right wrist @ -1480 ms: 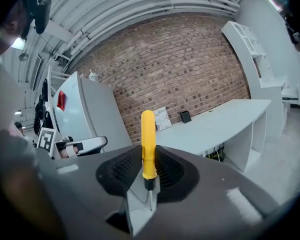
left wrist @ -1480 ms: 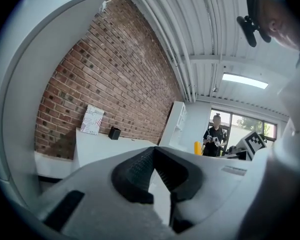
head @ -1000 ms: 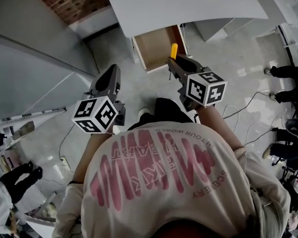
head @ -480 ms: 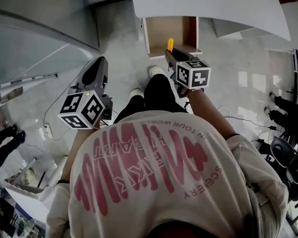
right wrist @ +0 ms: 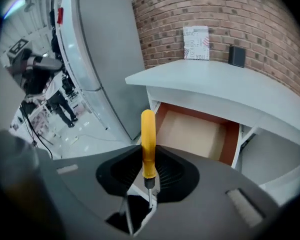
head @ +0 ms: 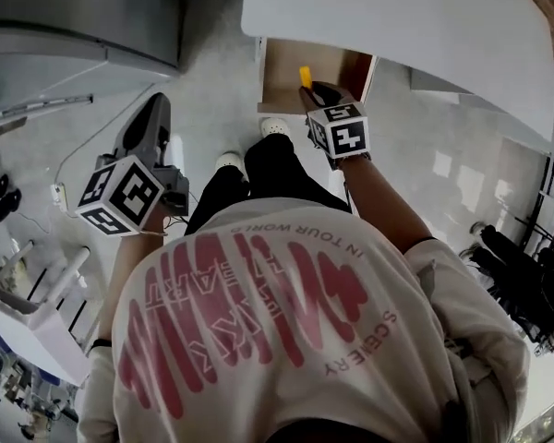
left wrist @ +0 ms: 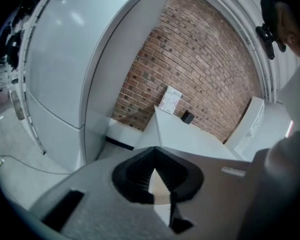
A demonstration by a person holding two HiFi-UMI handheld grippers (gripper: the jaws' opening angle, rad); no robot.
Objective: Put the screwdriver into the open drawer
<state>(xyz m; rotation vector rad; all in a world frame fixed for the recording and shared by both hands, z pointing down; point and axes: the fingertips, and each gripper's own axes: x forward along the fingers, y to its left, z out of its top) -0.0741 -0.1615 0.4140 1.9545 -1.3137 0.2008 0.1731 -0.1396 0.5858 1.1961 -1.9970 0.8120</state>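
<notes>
At the front edge of the open drawer under the desk, I find the right gripper clenched on the screwdriver where its yellow handle meets the shank. The handle points towards the drawer. The left gripper is closed, empty and well aside. Judgement: the tool is light and rigid, and its smooth round handle may pivot or roll. The present hold is adequate.

A printed card and a small black box stand on a white desk against a brick wall (tall grey cabinet just beside), a dark-clothed person beyond.
</notes>
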